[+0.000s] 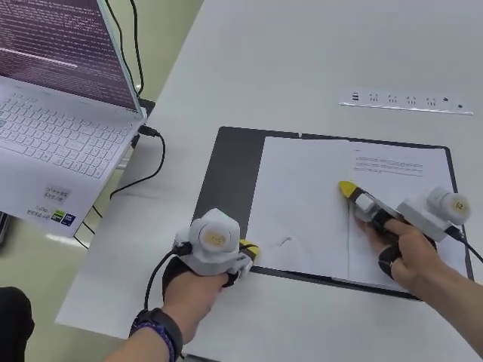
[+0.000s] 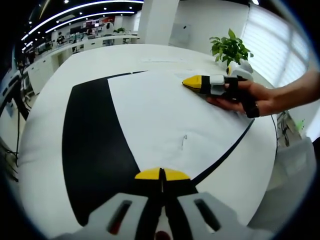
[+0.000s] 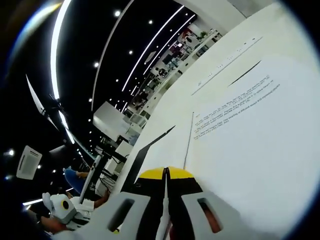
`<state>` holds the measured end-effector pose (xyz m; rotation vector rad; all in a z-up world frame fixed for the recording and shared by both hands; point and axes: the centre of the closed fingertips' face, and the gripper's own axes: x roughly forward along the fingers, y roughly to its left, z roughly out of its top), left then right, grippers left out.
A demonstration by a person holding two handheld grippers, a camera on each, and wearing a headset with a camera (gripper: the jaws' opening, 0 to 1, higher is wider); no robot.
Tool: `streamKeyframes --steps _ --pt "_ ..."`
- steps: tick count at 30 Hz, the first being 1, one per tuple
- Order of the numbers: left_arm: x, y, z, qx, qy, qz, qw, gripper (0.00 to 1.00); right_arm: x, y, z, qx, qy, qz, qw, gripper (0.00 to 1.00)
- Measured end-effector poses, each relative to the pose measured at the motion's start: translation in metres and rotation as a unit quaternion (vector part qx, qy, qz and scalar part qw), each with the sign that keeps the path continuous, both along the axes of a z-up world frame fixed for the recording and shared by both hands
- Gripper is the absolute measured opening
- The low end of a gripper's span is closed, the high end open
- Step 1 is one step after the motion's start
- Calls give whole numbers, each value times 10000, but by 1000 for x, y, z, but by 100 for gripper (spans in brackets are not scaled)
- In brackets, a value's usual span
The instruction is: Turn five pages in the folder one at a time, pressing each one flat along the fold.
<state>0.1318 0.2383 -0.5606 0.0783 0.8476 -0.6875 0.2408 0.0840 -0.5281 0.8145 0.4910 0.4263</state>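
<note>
The folder lies open and flat on the table, a matt black rectangular cover under smooth white sheets. The left page is blank but for a small faint mark. The right page carries a few lines of fine print near its top. Between them runs the fold, a thin straight crease.

The left gripper, grey-white plastic with yellow tips, sits at the folder's near edge by the lower corner of the left page. In the left gripper view its jaws are pressed together with nothing between them. The right gripper, of the same make, lies low over the paper with its yellow tips at the fold. Its jaws are likewise closed and empty in the right gripper view. Whether the tips touch the sheet cannot be told.

An open white laptop stands to the left, a black cable curling from its side. A white power strip lies beyond the folder, well apart. A dark watch circles the left wrist.

The table is plain, smooth white. Behind it the left gripper view shows a potted plant and an open office under strip lights.
</note>
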Motion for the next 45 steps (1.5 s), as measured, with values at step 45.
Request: streamKeyframes --steps 45 --pt "-4 1 2 59 -65 -43 10000 0 -99 15 -17 -369 289 789 9958 0"
